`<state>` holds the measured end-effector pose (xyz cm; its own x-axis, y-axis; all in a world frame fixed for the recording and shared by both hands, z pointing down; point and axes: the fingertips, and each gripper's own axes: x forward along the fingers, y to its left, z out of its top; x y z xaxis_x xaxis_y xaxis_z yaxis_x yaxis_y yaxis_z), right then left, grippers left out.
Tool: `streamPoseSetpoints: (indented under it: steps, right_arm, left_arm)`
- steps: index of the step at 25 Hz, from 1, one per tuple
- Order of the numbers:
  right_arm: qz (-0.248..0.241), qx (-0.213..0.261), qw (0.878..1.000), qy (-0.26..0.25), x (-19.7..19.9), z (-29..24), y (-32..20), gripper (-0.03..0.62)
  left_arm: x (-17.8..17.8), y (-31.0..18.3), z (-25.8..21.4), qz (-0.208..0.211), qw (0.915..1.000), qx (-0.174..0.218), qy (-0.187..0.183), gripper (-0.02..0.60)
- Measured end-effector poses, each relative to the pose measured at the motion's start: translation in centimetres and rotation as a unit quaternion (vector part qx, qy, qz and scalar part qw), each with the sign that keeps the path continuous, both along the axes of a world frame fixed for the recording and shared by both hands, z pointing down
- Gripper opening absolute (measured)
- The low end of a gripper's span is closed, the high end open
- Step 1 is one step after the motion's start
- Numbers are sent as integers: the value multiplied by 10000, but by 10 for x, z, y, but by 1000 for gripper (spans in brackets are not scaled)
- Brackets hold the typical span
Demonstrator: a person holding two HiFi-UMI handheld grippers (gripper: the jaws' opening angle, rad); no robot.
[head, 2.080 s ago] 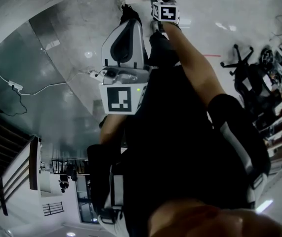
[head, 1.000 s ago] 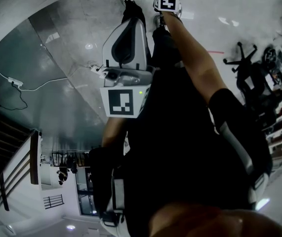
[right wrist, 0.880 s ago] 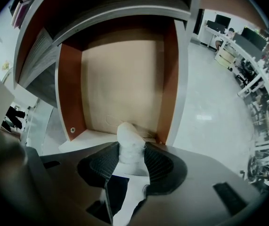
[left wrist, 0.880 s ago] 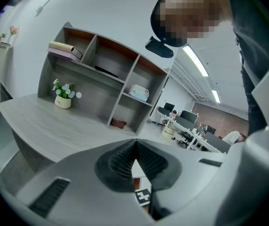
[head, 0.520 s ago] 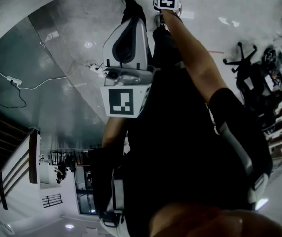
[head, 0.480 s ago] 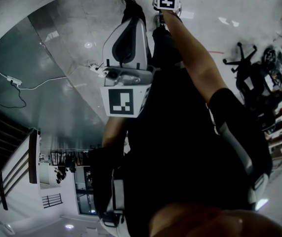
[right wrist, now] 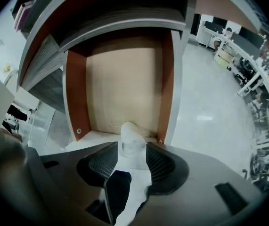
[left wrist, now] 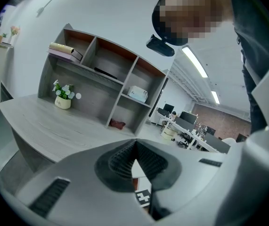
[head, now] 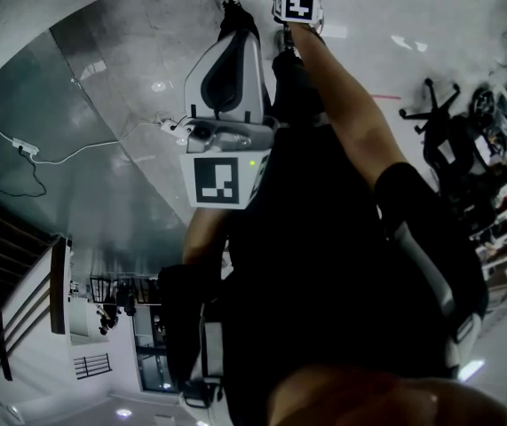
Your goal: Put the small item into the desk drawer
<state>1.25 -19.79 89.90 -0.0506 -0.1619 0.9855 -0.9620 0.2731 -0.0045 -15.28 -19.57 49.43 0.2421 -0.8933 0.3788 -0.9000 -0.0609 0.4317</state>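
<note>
The right gripper (right wrist: pixel 132 154) has crept up the head view since the earlier frame: its marker cube (head: pixel 296 5) now sits nearer the top edge, with my forearm (head: pixel 351 114) stretched out behind it. The left gripper (left wrist: pixel 134 144) has not shifted. The right jaws have just been opening, and the small item (right wrist: pixel 132 140) stands between their tips.

That item is a pale, translucent little piece with a rounded top. It stands at the near end of the open desk drawer (right wrist: pixel 72 98), on the drawer's light wooden bottom between reddish-brown side walls. The ribbed pads (right wrist: pixel 99 166) flank it closely, yet I see no squeeze on it, so I read this tool as released. The left jaws are pressed together at the tips with nothing between them.

The only markings I can pick out are black-and-white square patterns, one on each cube; the left one (head: pixel 217 177) faces my camera.

Farther out, the left gripper view shows the grey desk top (left wrist: pixel 44 126), a shelf unit (left wrist: pixel 101 74) on it, and a small flower pot (left wrist: pixel 62 100) beside the shelves.
</note>
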Motion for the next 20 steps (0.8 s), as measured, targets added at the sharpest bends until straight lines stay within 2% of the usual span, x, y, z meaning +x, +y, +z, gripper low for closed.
streamPoseSetpoints:
  steps: [7,11,17,20]
  right_arm:
    - [-28,99,9999,-104,3,-19,5,176]
    - [-144,175,9990,-384,2,-42,11,175]
    - [-419,431,9958,-684,6,-82,20,103]
    - [-445,569,9939,-828,11,-102,21,64]
  left_arm:
    - [10,9,-9,77,9999,121,-32,-2]
    - [21,19,-22,123,9996,227,-118,-2]
    - [40,36,-46,77,9988,407,-255,-2]
    - [53,51,-57,162,9976,487,-454,-2]
